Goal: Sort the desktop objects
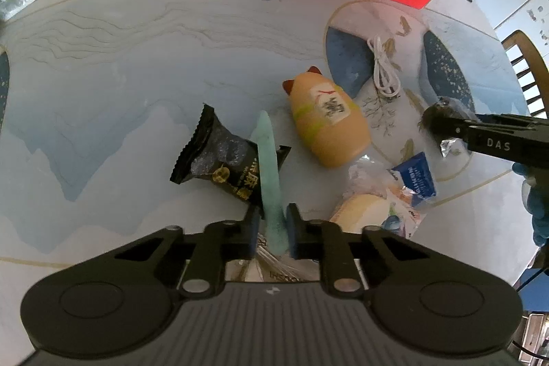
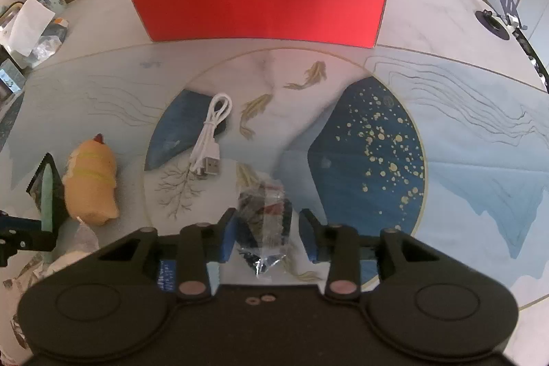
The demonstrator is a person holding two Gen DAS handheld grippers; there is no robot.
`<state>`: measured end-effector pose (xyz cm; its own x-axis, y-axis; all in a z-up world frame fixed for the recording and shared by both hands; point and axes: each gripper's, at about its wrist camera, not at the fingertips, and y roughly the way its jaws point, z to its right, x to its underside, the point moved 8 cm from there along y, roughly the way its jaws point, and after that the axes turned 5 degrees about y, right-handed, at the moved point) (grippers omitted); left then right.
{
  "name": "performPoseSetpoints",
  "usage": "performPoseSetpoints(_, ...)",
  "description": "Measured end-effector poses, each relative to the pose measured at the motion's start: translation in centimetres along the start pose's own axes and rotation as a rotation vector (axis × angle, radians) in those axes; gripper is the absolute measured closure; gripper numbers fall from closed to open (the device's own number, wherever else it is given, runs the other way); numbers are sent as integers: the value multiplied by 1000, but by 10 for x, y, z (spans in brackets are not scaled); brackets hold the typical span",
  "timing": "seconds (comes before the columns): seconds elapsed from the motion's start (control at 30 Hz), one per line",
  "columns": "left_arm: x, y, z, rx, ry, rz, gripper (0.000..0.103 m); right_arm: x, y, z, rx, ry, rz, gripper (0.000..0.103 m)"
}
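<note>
Left gripper (image 1: 271,226) is pinching the pale green stick (image 1: 269,170), which pokes out over the black snack packet (image 1: 219,156) just beside the orange cat figure (image 1: 326,122). Right gripper (image 2: 267,234) has its fingers spread around a clear wrapped packet (image 2: 264,218), apart from the cat figure, on the side of the white cable (image 2: 209,139); the red box (image 2: 260,2) stands beyond them.
</note>
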<state>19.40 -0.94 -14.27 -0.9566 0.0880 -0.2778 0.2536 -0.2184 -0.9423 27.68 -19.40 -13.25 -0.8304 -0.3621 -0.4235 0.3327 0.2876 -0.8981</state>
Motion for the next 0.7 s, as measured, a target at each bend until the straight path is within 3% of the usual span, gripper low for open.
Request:
performPoseSetpoints(0.33,0,-10,0,18,-2,43,93,1,-4,1,0,0,6,80)
performPoseSetpoints(0.7,-2,-20,2,28,-11,75,94,0,-21,2,-16,-3,31,82)
